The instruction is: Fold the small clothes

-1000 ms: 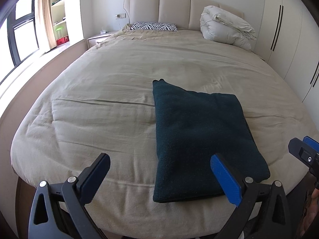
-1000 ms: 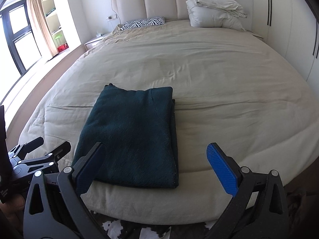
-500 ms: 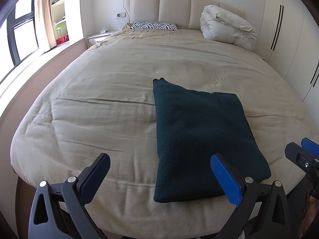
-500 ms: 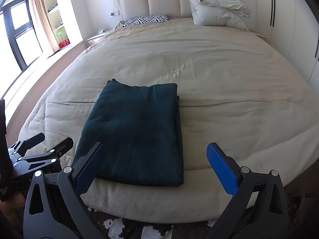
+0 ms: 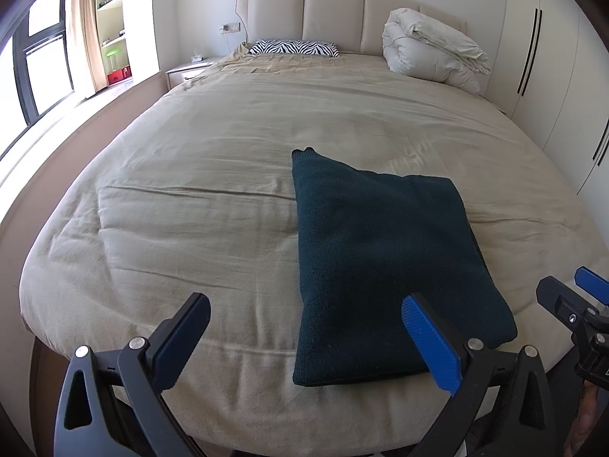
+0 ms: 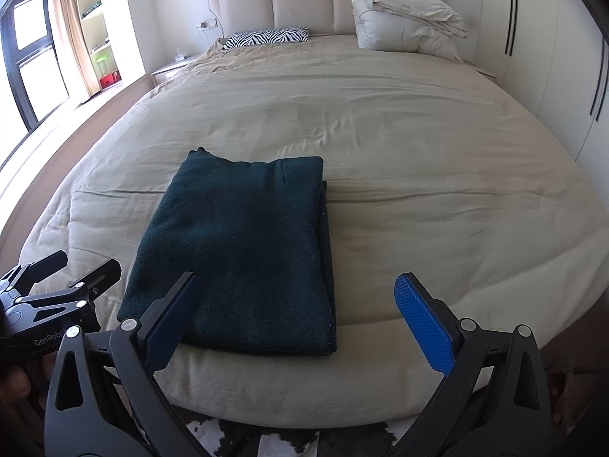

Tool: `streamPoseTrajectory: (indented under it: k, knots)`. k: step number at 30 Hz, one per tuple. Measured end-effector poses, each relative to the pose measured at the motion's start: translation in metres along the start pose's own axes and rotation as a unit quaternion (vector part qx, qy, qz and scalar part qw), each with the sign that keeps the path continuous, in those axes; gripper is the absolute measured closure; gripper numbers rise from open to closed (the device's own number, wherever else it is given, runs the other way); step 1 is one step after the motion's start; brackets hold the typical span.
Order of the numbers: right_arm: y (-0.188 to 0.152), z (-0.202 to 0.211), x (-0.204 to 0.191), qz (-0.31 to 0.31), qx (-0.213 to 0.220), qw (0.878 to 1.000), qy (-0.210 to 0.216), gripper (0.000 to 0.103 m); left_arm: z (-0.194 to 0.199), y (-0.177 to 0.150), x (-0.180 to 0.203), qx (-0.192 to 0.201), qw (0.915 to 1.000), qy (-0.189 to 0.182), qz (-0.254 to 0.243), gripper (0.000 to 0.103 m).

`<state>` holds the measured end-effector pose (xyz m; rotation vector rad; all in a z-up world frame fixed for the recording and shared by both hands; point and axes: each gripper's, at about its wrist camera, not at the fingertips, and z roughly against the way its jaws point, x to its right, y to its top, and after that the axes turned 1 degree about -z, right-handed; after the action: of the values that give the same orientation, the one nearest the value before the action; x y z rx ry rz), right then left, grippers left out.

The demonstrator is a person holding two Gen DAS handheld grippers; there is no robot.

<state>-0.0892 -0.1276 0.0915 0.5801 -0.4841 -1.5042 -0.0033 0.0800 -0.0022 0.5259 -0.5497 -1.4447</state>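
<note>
Two grippers hover at the foot of the bed (image 6: 418, 144), both empty: your left gripper (image 5: 304, 337) and right gripper (image 6: 297, 312) stand wide apart, touching nothing. Just beyond lies the dark teal garment (image 6: 243, 251) (folded into a neat rectangle, flat on the beige cover). It has not shifted since a second ago. Farther back, the zebra pillow (image 5: 293, 47) and rolled duvet (image 5: 430, 51) rest against the headboard.
</note>
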Motion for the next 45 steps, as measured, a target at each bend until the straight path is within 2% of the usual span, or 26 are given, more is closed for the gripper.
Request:
streamPoseTrajectory:
  k: [45]
  knots:
    - [-0.0041,-0.0065,-0.0009,-0.007,-0.007,1.000,-0.003,0.000,0.0003,-0.0008,0.0009,-0.003,1.0000,0.002,0.002,0.000]
